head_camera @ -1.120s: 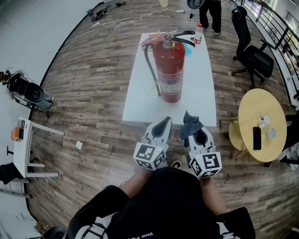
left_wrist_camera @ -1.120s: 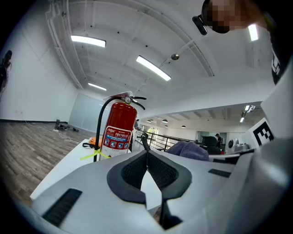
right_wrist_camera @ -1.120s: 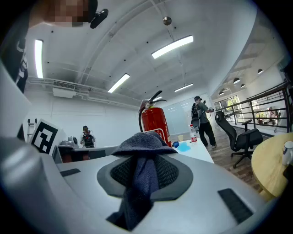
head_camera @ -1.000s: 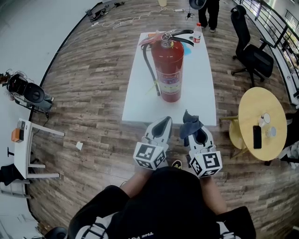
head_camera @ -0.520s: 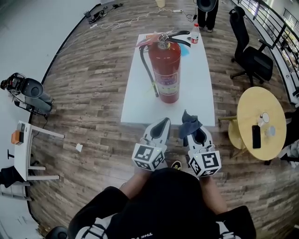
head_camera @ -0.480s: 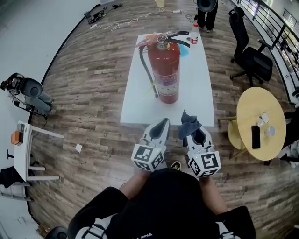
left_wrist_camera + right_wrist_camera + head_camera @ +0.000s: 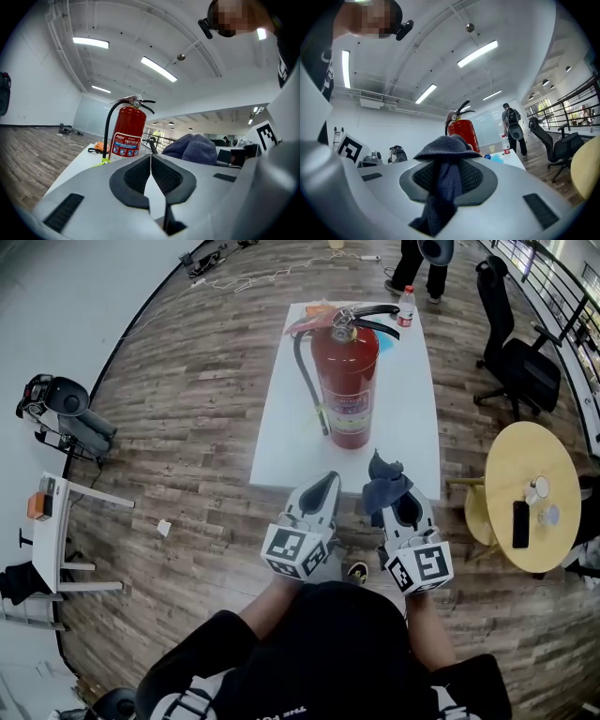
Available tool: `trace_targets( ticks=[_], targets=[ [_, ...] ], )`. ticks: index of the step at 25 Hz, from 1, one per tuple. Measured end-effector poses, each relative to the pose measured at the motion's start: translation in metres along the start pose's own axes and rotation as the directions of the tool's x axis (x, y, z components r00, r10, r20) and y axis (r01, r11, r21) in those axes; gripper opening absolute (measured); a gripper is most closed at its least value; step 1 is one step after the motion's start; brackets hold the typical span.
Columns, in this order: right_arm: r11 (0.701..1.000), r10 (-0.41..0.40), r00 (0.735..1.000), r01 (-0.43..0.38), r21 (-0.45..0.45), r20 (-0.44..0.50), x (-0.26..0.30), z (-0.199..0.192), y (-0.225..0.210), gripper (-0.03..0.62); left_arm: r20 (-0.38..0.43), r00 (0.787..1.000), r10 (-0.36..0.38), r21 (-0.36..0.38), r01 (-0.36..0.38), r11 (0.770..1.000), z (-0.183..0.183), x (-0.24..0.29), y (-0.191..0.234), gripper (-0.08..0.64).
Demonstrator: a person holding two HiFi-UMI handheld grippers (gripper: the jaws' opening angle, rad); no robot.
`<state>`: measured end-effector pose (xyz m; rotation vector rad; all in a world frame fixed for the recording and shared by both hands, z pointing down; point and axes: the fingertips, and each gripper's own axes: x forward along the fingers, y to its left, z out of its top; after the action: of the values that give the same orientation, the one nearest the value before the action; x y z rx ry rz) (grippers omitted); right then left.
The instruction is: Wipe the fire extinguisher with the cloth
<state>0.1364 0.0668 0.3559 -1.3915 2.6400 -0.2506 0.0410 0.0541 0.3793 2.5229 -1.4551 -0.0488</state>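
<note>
1. Left gripper (image 7: 151, 158): jaws closed, pads meeting, nothing between them. I hold it low, just short of the table's near edge.
2. Right gripper (image 7: 392, 486): clamped on a dark blue cloth (image 7: 443, 154), which bunches above the pads and hangs down between them. It sits beside the left gripper.
3. Fire extinguisher (image 7: 347, 381): red, upright on the table, black hose down its left side, label facing me, well apart from both grippers.
4. Table (image 7: 281, 446): long, white, rectangular; a bottle (image 7: 406, 306) stands at its far right corner.
5. Floor (image 7: 187, 427): wood planks, cables lying at the far end.
6. Round table (image 7: 511, 474): yellow, to my right, with a dark phone (image 7: 521, 524) on it.
7. Office chair (image 7: 525, 362): black, beyond the round table.
8. Person (image 7: 422, 263): standing past the table's far end.
9. Small desk (image 7: 52, 540): white, at the far left.
</note>
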Motion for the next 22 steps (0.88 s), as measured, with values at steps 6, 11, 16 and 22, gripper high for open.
trace_targets(
  ticks=[6,11,16,22],
  targets=[
    [0.998,0.002,1.000,-0.004,-0.062,-0.025,0.050,0.005,-0.016,0.081,-0.010,1.000,0.023,-0.015,-0.023,1.000,0.011,0.026,0.050,0.026],
    [0.975,-0.041,0.999,0.035,-0.221,-0.023,0.112,0.025,-0.024,0.081,-0.003,1.000,0.010,-0.021,-0.010,1.000,0.026,0.063,0.092,0.026],
    [0.943,-0.150,0.988,0.154,-0.294,0.038,0.164,0.057,-0.041,0.081,0.004,1.000,-0.013,-0.024,0.013,1.000,0.041,0.094,0.129,0.026],
    [0.935,-0.255,0.965,0.260,-0.242,0.052,0.194,0.063,-0.098,0.080,-0.005,0.998,-0.066,-0.044,0.066,0.997,0.047,0.121,0.156,0.026]
  ],
)
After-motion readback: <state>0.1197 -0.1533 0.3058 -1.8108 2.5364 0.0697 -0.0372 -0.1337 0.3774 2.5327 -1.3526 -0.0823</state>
